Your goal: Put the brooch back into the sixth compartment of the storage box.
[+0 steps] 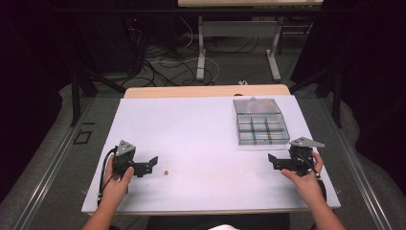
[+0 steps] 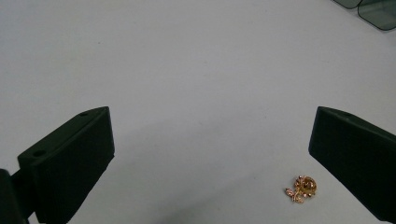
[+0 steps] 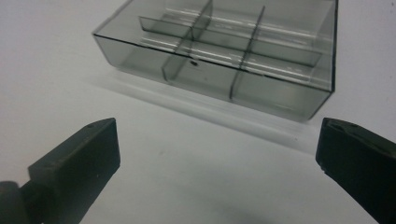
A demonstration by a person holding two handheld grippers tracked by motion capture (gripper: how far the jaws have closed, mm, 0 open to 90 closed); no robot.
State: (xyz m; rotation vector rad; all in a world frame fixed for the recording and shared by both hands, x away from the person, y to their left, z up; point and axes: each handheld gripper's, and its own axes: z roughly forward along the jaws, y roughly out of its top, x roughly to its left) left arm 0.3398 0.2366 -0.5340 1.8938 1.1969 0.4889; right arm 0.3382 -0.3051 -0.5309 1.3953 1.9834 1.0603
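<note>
A small gold, flower-like trinket (image 1: 165, 172) lies on the white table (image 1: 191, 134) near the front, left of centre. My left gripper (image 1: 152, 164) is open just left of it. In the left gripper view the trinket (image 2: 300, 188) rests on the table close to the right jaw, and nothing is held by the left gripper (image 2: 212, 163). My right gripper (image 1: 272, 161) is open at the front right, just below a clear grey compartment box (image 1: 261, 123). In the right gripper view the box (image 3: 224, 51) stands ahead of the open, empty right gripper (image 3: 217, 158).
The box's lid (image 1: 256, 105) lies open behind it. The wooden table edge (image 1: 206, 91) runs along the back. Beyond it are cables (image 1: 158, 62) on the floor and a second table's legs (image 1: 201, 48). Dark curtains flank both sides.
</note>
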